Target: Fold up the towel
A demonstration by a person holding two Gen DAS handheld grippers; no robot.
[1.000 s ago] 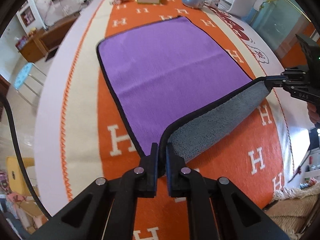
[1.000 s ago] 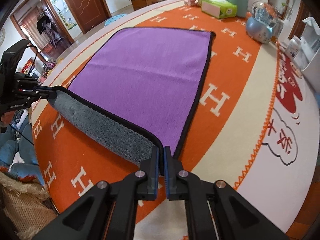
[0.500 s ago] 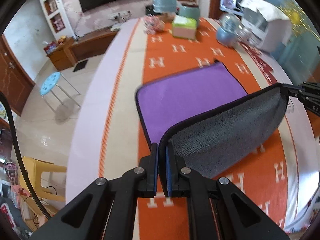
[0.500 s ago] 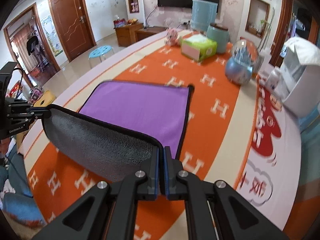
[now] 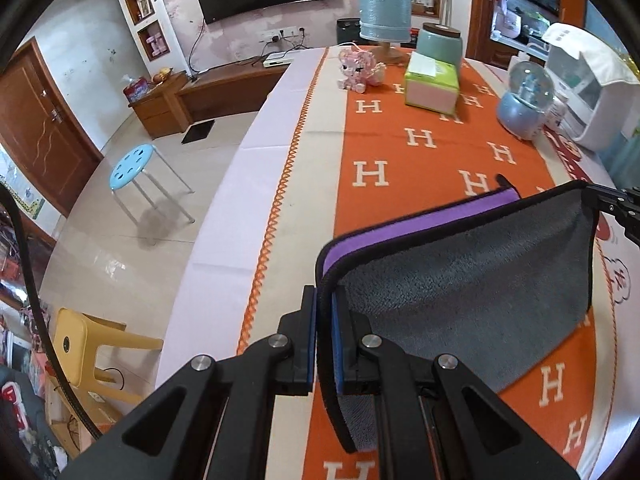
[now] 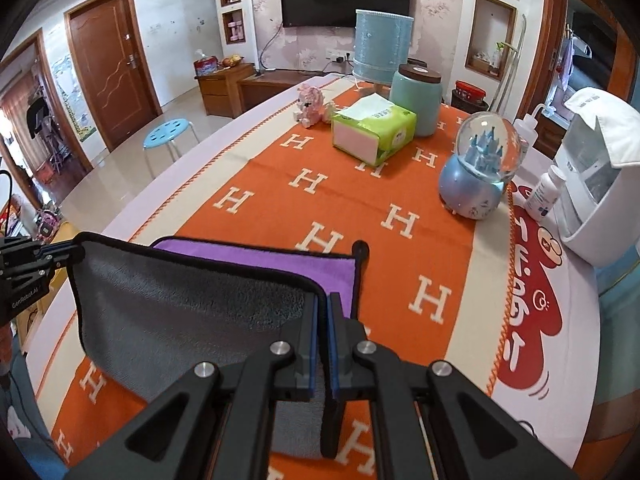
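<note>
Now both grippers, left [image 5: 324, 300] and right [image 6: 322, 306], fingers clamped on purple-grey microfibre towel [image 5: 472, 280] corners: carry level, land edge-on-edge.

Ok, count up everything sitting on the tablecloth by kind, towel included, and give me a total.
Towel: 1
Pink plush toy: 1
Tissue box: 1
Teal jar: 1
Blue lamp: 1
Snow globe: 1
Plastic bottles: 2
White appliance: 1
Total: 9
</note>
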